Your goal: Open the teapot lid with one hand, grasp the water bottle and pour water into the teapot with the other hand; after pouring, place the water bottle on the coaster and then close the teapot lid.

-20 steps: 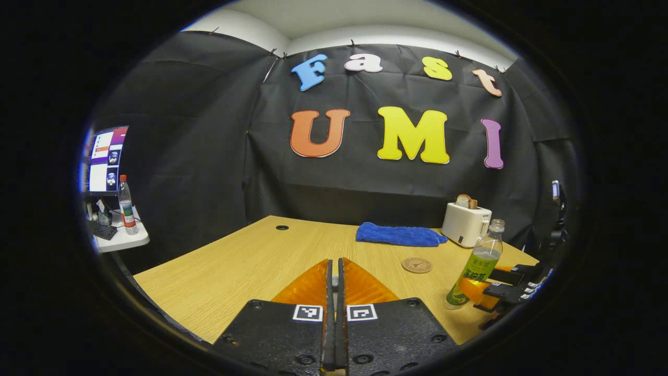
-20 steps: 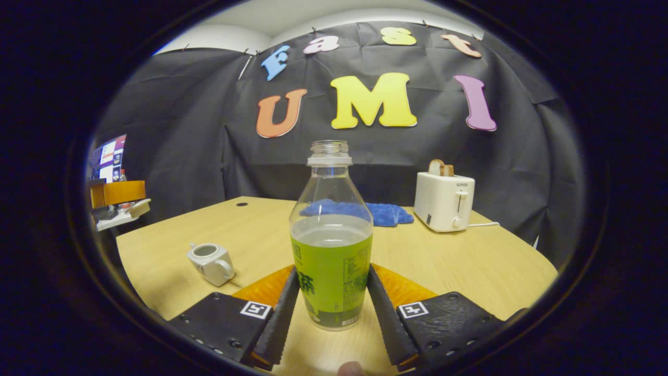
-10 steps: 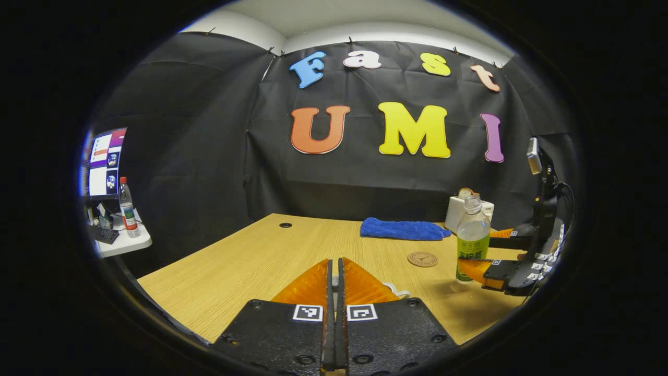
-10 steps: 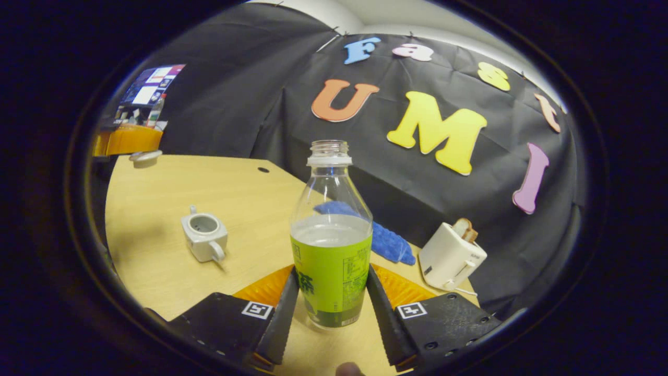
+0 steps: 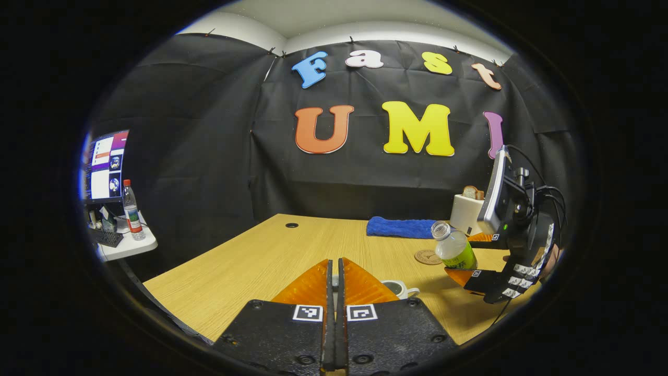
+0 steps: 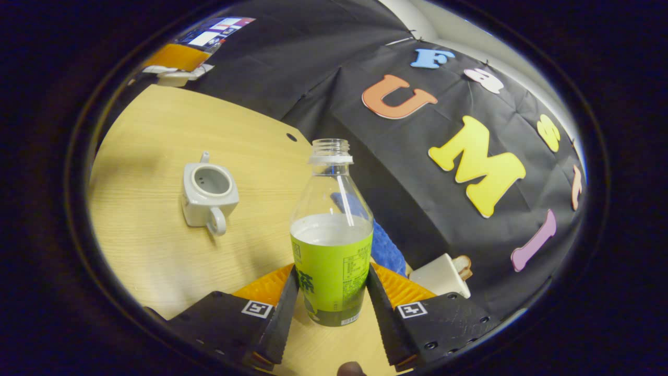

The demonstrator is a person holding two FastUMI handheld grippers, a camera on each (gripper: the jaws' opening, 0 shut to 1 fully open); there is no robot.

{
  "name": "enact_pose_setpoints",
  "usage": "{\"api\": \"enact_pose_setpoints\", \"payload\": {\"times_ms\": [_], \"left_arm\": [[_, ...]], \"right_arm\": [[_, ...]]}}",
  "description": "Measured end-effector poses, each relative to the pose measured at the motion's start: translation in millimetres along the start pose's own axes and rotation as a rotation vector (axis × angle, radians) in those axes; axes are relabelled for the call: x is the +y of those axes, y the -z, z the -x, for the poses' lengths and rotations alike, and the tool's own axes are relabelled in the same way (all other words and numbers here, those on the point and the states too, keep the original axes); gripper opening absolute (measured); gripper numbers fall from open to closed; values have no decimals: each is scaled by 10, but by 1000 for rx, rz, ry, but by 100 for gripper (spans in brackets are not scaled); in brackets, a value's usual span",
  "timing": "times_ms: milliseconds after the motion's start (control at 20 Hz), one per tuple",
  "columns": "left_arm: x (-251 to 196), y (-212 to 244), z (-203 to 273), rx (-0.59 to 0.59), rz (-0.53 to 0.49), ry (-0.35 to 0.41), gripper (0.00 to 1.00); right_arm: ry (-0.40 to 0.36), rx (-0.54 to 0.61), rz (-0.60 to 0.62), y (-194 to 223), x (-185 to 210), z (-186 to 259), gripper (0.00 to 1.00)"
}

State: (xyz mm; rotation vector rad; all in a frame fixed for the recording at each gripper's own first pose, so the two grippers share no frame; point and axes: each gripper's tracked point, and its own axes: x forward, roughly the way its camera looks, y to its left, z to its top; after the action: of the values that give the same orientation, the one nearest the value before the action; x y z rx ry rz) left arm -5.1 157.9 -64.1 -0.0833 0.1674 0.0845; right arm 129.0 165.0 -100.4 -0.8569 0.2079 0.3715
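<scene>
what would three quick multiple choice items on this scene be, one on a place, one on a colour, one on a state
1. Where does the coaster lie?
A. on the table, just in front of the blue cloth
B. under the teapot
C. on top of the toaster

2. What colour is the water bottle's label?
A. red
B. green
C. white

3. How is the teapot now?
A. lid on
C. tipped on its side
B. lid off, mouth open

Key: 1 A, the left gripper view shows the coaster bare on the wood near the cloth. 2 B, the right gripper is clamped on a green label. 3 B, the right gripper view looks down into the open mouth.
</scene>
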Motion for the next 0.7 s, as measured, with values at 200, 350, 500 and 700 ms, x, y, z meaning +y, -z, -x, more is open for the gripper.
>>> {"api": "enact_pose_setpoints", "payload": {"times_ms": [200, 350, 500, 700], "left_arm": [[122, -43, 34, -13, 4, -13, 2], [238, -27, 50, -10, 17, -29, 2], [336, -28, 60, -8, 24, -47, 2], [387, -45, 78, -13, 26, -52, 2]], "right_arm": [[61, -45, 183, -168, -19, -22, 71], [109, -70, 317, -245, -28, -8, 71], [151, -88, 442, -263, -53, 27, 71], [192, -98, 563, -323, -53, 32, 71]]}}
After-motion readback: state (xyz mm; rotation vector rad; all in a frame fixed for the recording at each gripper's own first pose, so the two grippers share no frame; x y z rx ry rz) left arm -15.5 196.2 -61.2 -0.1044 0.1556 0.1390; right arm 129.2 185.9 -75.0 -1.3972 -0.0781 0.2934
